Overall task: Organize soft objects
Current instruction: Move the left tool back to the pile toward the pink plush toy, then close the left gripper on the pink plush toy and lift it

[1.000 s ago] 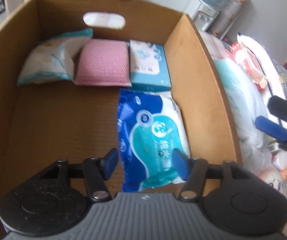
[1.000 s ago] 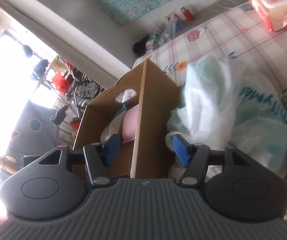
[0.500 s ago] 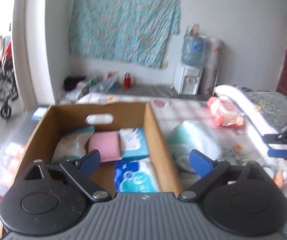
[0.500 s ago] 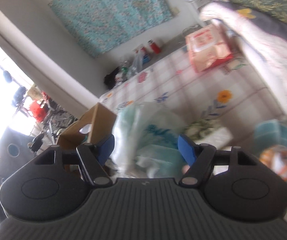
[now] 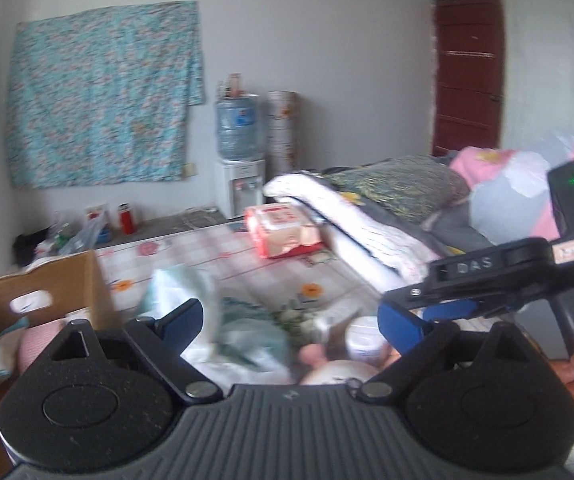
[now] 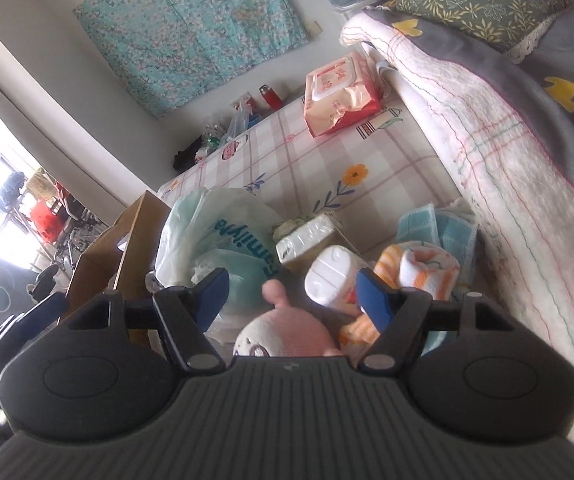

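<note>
pink plush right under us now: the pink plush toy (image 6: 287, 330) lies just below the right gripper (image 6: 291, 295), its little ear poking up between the blue pads, and the jaws stand parted with nothing pressed between them. the left gripper (image 5: 290, 326) hangs spread wide and empty over the same heap, beside the cardboard box (image 5: 87, 280). we judge the step in hand is picking the next soft thing off the bed (image 6: 327, 160), and the plush looks the likely one. to do it well we'd want to come down over the round body, not the ear, so it doesn't slip out, and keep clear of the white tissue pack (image 6: 329, 276) touching its far side and the striped orange cloth (image 6: 419, 268) just beside that. the toy looks squashy, pale at the face and pink on top; we expect it to give under the pads, so we'd close well past first contact.
</note>
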Demonstrator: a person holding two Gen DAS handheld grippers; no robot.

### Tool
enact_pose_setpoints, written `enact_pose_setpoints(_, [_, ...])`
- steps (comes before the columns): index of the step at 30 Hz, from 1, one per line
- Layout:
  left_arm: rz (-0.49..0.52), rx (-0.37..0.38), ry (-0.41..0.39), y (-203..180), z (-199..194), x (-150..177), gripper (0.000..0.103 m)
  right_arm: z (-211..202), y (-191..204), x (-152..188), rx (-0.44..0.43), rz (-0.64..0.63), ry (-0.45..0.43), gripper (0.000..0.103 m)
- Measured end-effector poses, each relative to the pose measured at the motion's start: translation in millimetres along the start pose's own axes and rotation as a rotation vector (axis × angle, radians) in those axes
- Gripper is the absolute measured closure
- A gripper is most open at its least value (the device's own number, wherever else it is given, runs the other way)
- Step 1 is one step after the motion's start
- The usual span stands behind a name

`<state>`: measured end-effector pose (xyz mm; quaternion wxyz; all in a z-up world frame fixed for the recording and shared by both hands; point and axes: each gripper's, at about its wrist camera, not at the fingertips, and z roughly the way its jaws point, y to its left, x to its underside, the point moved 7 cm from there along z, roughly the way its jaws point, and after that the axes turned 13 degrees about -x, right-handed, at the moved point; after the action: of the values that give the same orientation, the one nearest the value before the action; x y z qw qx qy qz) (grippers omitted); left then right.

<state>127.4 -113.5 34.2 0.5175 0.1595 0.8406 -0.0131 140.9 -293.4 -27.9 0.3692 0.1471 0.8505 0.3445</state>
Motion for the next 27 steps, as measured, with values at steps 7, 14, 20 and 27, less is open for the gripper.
enact_pose_setpoints(7, [0.067,0.003,0.031,-38.2,25.8,12.8,0.012,-8.0,-3.7,4.7,-0.053,0.023,0.0,0.033])
enact_pose_setpoints(14, [0.047,0.017,0.146,-45.8,19.4,63.5,0.015,9.3,-0.9,32.7,-0.099,0.02,0.072,0.033])
enact_pose_setpoints(20, [-0.023,0.0,0.223,-50.5,13.8,95.6,0.019,33.5,11.0,49.0,-0.067,-0.089,0.134,0.034])
enact_pose_setpoints(27, [-0.135,0.029,0.304,-47.0,21.0,115.9,0.028,54.1,13.0,43.7,-0.025,-0.18,0.164,0.034])
